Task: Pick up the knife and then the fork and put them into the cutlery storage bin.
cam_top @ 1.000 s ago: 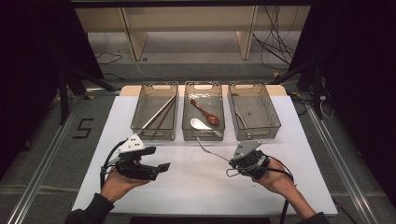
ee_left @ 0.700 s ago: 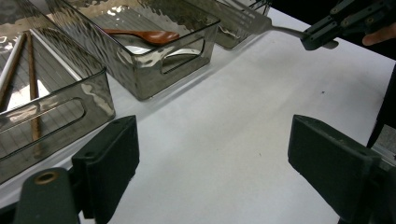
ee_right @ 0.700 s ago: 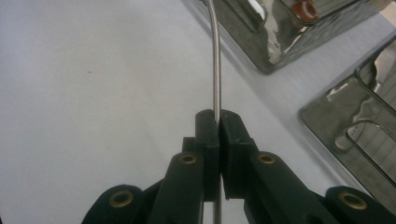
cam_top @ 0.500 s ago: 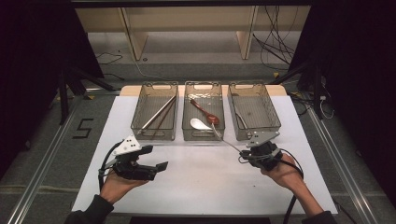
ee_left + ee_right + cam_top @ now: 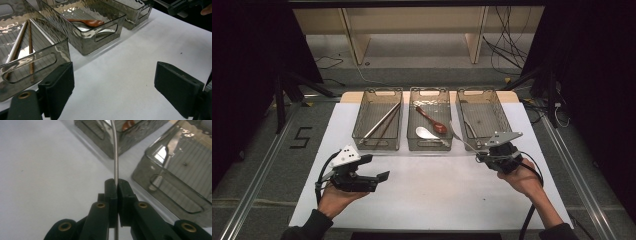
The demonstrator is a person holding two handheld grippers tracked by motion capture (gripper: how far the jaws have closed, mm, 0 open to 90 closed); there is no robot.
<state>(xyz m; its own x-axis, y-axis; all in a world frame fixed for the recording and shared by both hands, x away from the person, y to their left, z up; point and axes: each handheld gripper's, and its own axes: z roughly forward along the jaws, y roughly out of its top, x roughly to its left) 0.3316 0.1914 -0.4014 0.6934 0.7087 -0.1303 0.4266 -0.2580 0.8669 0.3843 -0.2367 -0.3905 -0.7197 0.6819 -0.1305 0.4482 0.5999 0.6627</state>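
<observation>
Pinched by its thin handle between the pressed-together jaws of the right gripper [image 5: 482, 154]: a slim silver metal utensil [image 5: 462, 140], lifted and angled toward the smoky clear plastic bins [image 5: 377, 145], apparently for sorting by type. Idle on the white tabletop [image 5: 437, 190], the left gripper [image 5: 379, 167], jaws spread wide, nothing between them.

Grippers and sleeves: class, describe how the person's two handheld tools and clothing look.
Both the left gripper and the right gripper have black bodies, each topped by a grey three-cornered plate, trailing a black cable. Their black fingers are blocky, with brass-coloured rivets. The sleeves are dark.
</observation>
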